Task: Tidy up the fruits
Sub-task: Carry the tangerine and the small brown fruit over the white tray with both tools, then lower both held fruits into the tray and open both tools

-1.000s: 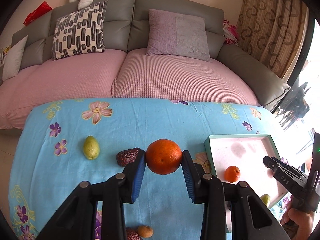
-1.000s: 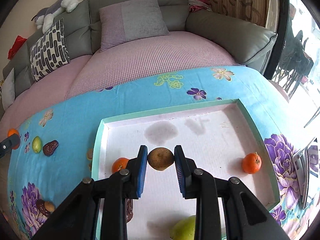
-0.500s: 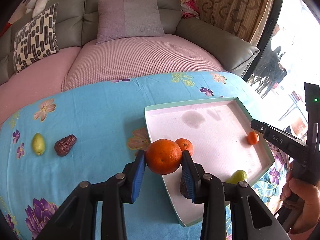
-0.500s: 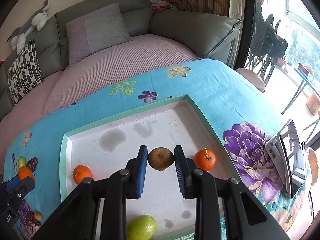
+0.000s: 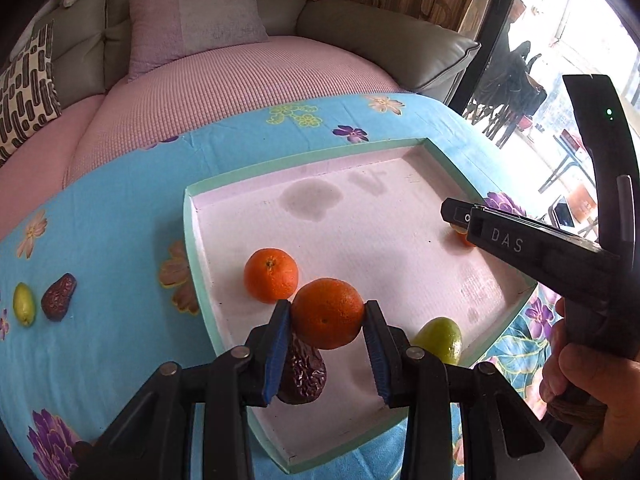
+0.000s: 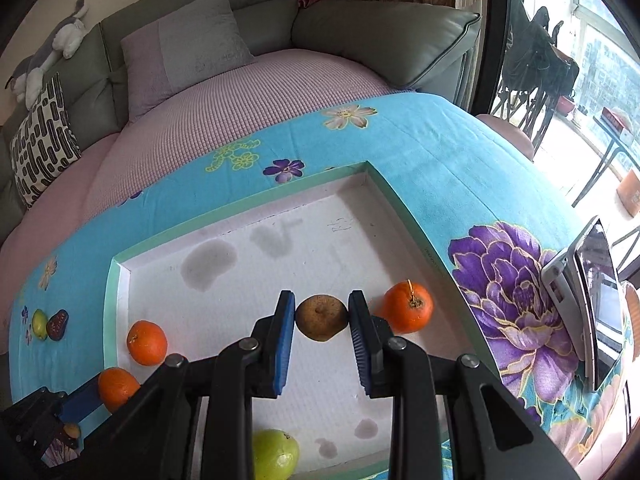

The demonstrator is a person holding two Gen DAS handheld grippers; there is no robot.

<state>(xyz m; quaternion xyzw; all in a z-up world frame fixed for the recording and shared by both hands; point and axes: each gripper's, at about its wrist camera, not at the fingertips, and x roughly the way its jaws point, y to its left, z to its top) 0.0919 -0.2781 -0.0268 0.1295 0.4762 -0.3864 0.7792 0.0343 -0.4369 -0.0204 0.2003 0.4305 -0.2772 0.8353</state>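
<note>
Left gripper (image 5: pixel 326 312) jaws closed on large orange (image 5: pixel 327 313), held over near-left part of tray (image 5: pixel 456 168); round, no clear long axis, navel dimple facing camera. Right gripper (image 6: pixel 321 318) jaws clamped on brown fruit (image 6: pixel 321 317) above tray, stem dimple facing camera. Count in tray: two small oranges (image 6: pixel 147 342) (image 6: pixel 409 307), one green pear (image 6: pixel 275 454), one dark date (image 5: pixel 303 370) lying lengthwise under left gripper. On blue cloth (image 5: pixel 120 208), left of tray: one small green fruit (image 5: pixel 23 304), one date (image 5: pixel 59 297), side by side, both lengthwise away from camera
</note>
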